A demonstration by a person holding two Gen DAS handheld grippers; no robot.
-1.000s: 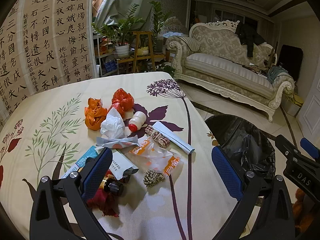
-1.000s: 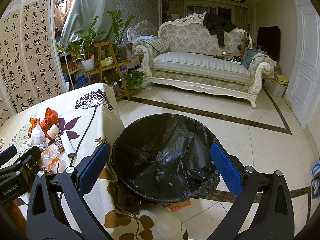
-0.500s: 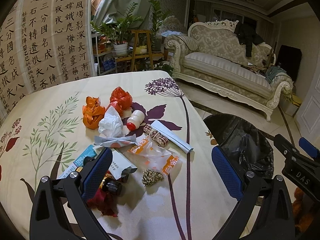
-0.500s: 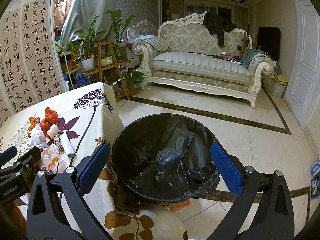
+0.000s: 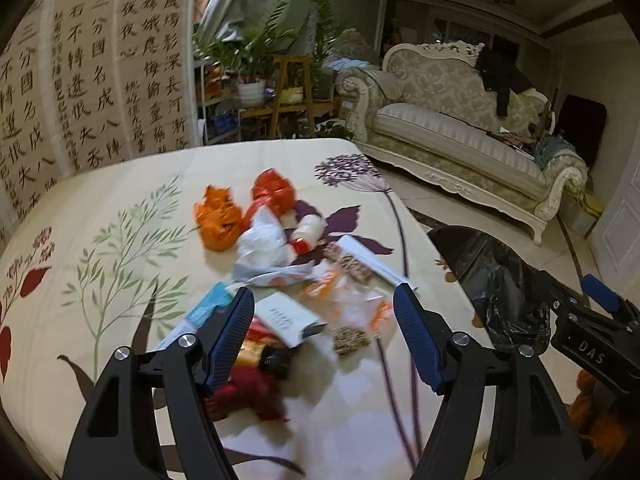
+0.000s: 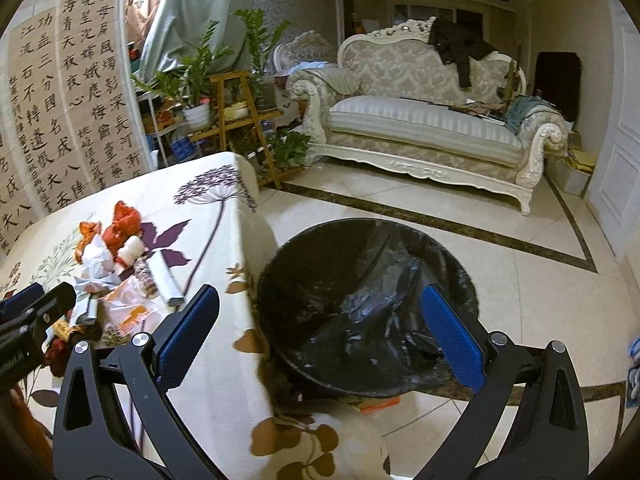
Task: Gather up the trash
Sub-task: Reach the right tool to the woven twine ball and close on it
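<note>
From the left wrist, the left gripper angles down over the trash pile on the floral tablecloth — jaws closing, a white card and clear wrappers between them, untouched. The right wrist alone shows inside the bin: a black liner, no trash visible. There the right gripper tilts downward above it — jaws wide apart, empty.

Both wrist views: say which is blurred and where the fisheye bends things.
Left wrist view: motion blur smears the trash pile and tablecloth, and the left gripper, jaws closing around nothing, stays sharp. Right wrist view: crisp; the bin is sharp, and door bows at the edge.
</note>
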